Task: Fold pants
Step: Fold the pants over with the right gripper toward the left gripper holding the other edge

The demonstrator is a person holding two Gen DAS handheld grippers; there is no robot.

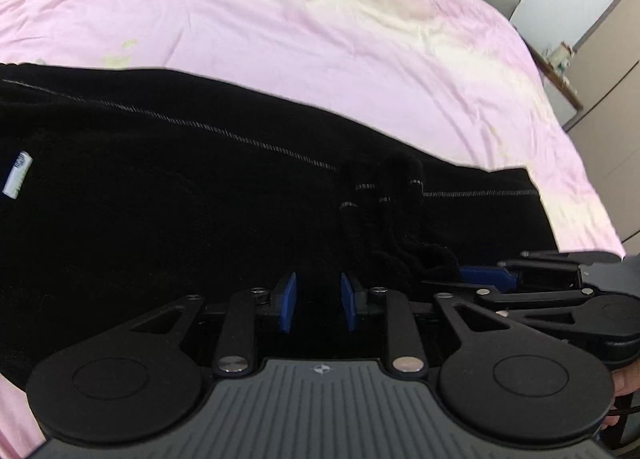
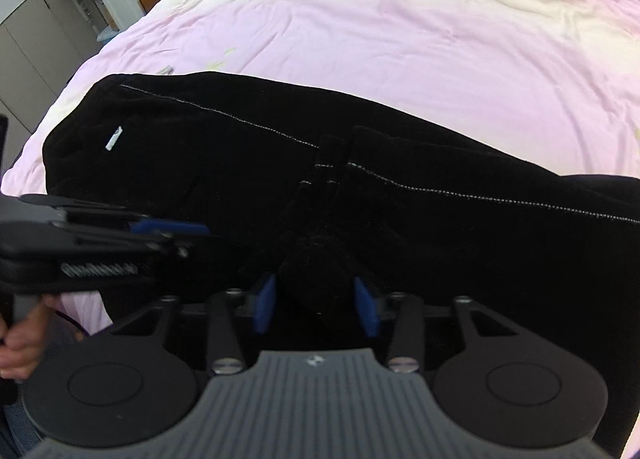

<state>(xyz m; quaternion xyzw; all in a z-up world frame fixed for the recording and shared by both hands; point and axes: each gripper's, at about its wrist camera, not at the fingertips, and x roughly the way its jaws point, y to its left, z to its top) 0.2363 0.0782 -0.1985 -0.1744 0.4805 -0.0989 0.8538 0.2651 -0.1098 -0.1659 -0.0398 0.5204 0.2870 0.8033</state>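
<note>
While both tools sit low over the near edge of the cloth, your right gripper (image 2: 316,305) has a bunched ridge of black fabric between its blue pads, which look pressed onto it, so I read it as clamped on the pants (image 2: 360,199). Your left gripper (image 1: 318,305) stands with its jaws a little apart over dark cloth; whether any fabric is actually pinched there I cannot tell. The two tools are just beside each other, the left one entering the right wrist view from the left side, with your hand (image 2: 20,335) on its handle. Beyond the fingers the pants lie flat on the pink bedsheet (image 1: 320,39), their long axis running crosswise in front of you, the pale stitched seam (image 1: 200,125) tracing that line. The white tag (image 2: 113,138) marks the far left end. Judging from this, the next fold turns on carrying the gathered middle along that crosswise axis; the right hand is the better placed.
</note>
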